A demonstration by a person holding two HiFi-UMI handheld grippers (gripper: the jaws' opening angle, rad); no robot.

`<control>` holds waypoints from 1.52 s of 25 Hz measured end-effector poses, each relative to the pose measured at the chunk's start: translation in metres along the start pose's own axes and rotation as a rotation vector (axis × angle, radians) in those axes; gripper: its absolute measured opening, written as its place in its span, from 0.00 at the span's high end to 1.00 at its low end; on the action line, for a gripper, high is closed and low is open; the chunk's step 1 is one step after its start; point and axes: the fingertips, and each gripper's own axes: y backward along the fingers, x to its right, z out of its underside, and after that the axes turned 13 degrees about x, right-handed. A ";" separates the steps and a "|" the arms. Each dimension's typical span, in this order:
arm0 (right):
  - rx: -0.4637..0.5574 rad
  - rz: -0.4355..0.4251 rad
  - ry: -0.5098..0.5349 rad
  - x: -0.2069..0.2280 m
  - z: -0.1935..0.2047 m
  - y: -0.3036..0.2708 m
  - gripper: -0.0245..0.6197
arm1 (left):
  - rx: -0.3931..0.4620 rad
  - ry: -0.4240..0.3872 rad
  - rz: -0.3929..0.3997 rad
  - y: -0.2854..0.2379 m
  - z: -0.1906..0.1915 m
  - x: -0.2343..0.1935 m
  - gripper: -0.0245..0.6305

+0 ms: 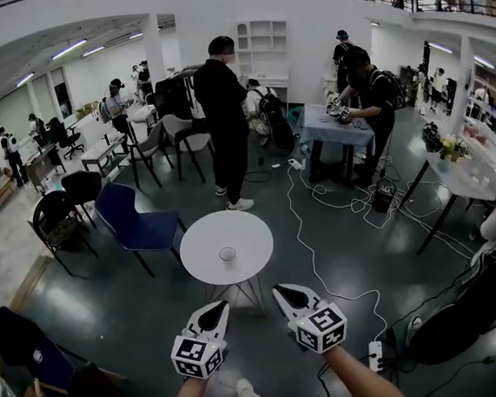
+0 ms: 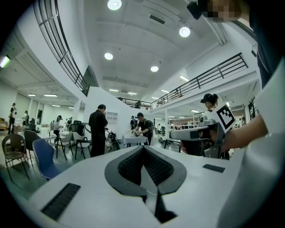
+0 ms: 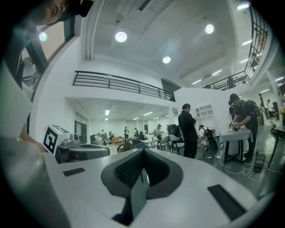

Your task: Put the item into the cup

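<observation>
I'm holding both tools low in front of me. The left gripper is pressed together with nothing in it, and the right gripper is the same. The cup stands near the middle of the round white table just ahead, apart from both.

Upright cup on round table
</observation>
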 end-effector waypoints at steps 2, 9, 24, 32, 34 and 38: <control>-0.003 -0.004 -0.003 -0.006 0.003 0.012 0.93 | -0.007 -0.003 0.001 0.008 0.002 0.012 0.94; 0.011 -0.003 -0.001 -0.011 0.001 0.041 0.93 | 0.001 -0.015 0.015 0.018 -0.001 0.043 0.94; 0.012 0.039 0.007 -0.031 -0.002 0.051 0.93 | 0.021 -0.005 0.032 0.041 -0.009 0.044 0.94; 0.008 0.043 0.020 -0.055 -0.015 0.040 0.93 | 0.064 -0.040 0.031 0.061 -0.039 0.027 0.94; 0.010 0.050 0.021 -0.066 -0.014 0.043 0.93 | 0.063 -0.039 0.035 0.072 -0.041 0.025 0.94; 0.011 0.064 0.024 -0.092 -0.008 0.037 0.93 | 0.081 -0.042 0.036 0.096 -0.047 0.010 0.94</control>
